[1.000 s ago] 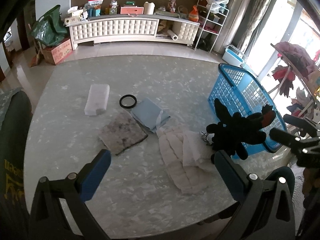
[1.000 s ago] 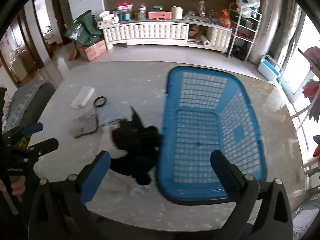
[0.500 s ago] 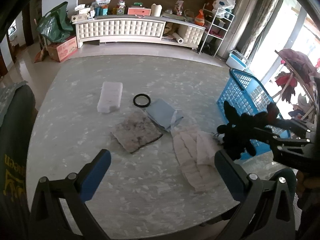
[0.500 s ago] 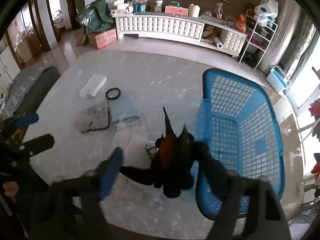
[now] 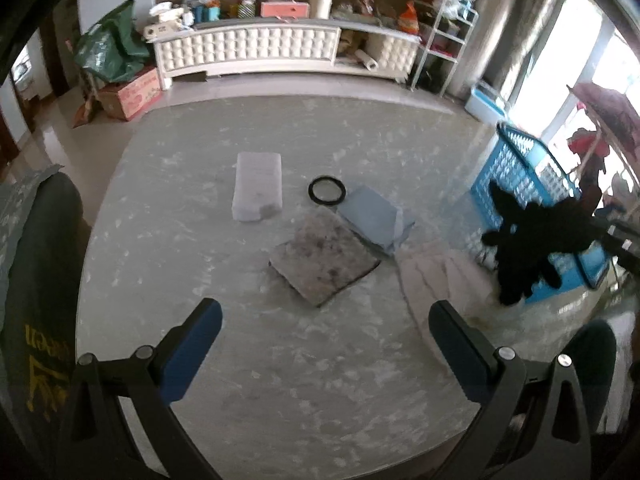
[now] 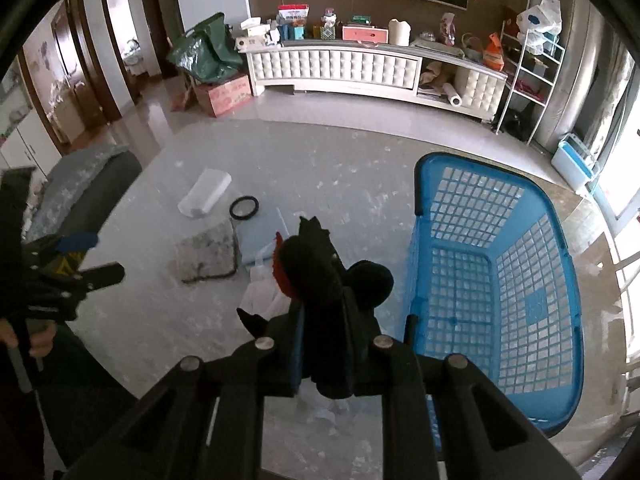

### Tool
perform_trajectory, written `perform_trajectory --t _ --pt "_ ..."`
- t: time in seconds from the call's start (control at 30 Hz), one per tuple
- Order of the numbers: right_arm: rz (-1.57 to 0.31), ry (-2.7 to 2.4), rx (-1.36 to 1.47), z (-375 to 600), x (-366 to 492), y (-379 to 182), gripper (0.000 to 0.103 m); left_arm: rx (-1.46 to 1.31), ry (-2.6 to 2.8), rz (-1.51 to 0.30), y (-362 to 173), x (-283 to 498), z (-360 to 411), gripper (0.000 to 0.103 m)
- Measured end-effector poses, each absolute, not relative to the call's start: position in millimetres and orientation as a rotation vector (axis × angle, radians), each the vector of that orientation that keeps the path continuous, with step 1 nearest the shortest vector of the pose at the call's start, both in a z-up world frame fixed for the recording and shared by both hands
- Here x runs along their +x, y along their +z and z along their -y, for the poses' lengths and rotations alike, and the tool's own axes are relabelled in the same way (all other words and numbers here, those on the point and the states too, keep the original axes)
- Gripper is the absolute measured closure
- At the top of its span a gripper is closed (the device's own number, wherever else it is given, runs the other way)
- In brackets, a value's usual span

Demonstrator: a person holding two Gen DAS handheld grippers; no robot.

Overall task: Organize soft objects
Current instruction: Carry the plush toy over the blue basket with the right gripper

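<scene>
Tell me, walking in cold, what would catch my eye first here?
Probably the black plush toy, with the right gripper closing its jaws on it, right beside the bright blue basket at the table's edge. Next, the cloths in the middle of the marble table: a grey mottled square, a folded pale blue one and a black ring.

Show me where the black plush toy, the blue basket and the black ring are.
black plush toy [image 6: 316, 264]: right wrist view, on its dark body.
blue basket [image 6: 424, 184]: right wrist view, on its left rim.
black ring [image 5: 327, 189]: left wrist view, on its band.
</scene>
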State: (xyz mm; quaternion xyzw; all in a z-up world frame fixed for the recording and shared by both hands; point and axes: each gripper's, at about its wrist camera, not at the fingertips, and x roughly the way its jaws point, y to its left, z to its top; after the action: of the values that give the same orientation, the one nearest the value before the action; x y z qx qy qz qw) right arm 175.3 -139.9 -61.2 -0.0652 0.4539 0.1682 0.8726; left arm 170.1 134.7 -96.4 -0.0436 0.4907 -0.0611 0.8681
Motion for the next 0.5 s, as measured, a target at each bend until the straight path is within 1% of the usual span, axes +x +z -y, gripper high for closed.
perform_trajectory --t 0.17,0.5 --pt "-0.919 0.388 -0.103 147.1 177.6 -42.3 0.088 -0.032 -0.131 -1.090 -116.2 185.0 -137.0 0.000" --pt "-0.860 0.413 -0.056 167.7 188.9 1.2 0.088 0.092 -0.236 -1.148 -144.6 219.5 -129.1 0.000"
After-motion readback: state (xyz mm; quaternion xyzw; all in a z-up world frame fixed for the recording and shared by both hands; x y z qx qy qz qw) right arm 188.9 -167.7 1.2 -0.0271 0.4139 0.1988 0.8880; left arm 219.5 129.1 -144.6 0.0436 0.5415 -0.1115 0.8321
